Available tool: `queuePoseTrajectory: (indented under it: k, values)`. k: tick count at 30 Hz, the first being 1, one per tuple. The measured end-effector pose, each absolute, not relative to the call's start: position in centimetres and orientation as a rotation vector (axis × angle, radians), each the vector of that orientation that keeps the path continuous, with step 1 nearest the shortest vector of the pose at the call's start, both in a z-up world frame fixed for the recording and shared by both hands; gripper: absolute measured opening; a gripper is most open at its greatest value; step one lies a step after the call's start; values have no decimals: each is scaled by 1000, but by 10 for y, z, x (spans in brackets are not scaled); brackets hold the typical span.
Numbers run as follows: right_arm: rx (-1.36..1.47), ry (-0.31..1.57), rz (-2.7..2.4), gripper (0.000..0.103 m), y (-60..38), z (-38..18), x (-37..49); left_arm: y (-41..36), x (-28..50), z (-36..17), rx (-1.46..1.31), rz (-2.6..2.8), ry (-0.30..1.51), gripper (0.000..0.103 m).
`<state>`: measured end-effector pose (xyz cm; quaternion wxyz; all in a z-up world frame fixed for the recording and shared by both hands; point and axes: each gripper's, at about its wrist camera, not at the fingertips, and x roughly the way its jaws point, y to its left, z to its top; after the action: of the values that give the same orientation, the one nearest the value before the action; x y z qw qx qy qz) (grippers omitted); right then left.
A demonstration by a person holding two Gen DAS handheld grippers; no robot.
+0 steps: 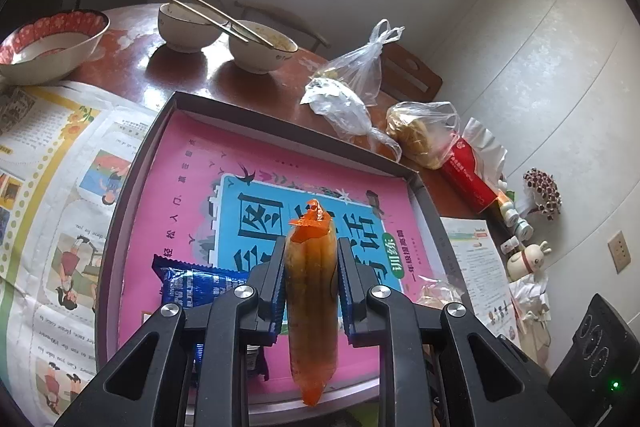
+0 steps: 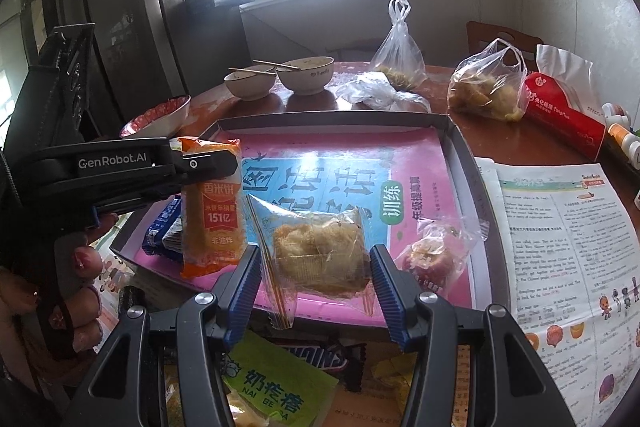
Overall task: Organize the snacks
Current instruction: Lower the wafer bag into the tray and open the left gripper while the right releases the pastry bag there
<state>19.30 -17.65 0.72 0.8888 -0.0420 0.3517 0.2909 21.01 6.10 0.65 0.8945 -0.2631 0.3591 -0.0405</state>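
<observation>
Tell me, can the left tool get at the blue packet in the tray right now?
Probably not yet. The left tool is shut on an orange packet, so its jaws are taken. The blue packet lies in the tray just beside it, with nothing on top; it could be reached once the orange packet is set down.

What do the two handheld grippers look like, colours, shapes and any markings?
Both grippers are black plastic linkage frames with silver round pivot bolts. The right gripper has blue ribbed pads on its fingers. The left gripper has the same, and its side reads "GenRobot.AI" in white.
</observation>
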Motion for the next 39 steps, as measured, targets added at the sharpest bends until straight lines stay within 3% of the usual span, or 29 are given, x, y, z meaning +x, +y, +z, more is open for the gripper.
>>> queuePoseTrajectory:
  k: [39]
  values:
    - [-105, 783, 621, 59, -168, -2, 193, 61, 214, -5, -544, -74, 790, 23]
